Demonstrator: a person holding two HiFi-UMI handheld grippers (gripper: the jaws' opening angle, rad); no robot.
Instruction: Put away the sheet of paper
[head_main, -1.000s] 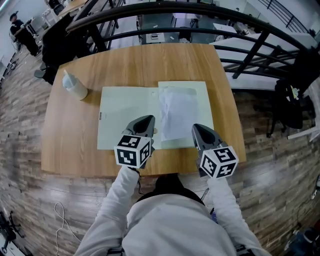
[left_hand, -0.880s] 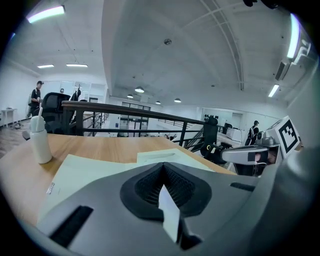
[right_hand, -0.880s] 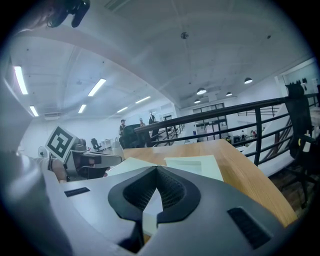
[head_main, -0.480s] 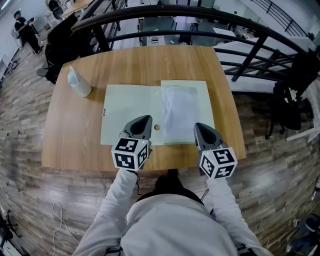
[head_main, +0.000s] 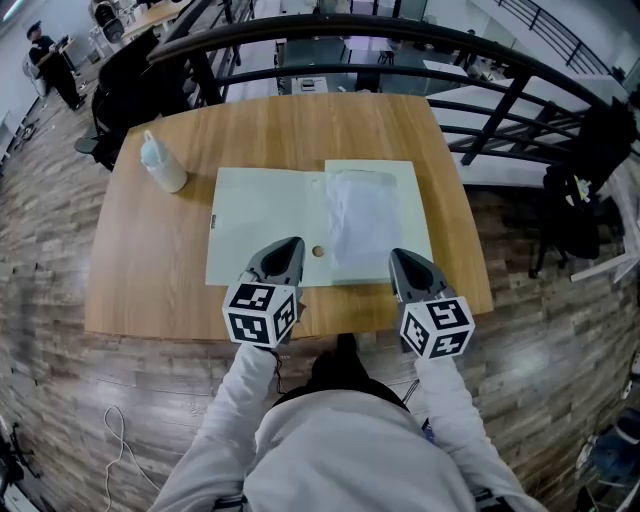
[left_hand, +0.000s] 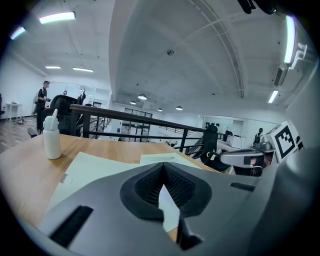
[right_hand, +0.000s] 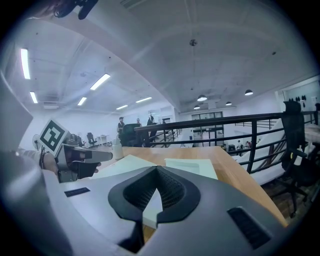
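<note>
A wrinkled white sheet of paper (head_main: 358, 222) lies on the right half of an open pale-green card folder (head_main: 262, 225). The left gripper (head_main: 289, 245) and right gripper (head_main: 397, 256) — ribbed jaws pressed together, empty — hide its near edge.

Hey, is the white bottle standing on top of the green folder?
No, the white bottle stands on the bare table, apart from the green folder.

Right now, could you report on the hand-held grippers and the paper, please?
Left hand-held gripper shut, empty; right hand-held gripper shut, empty. Sheet of paper flat on the right half of the open folder. Bottle far left, not in the way.
</note>
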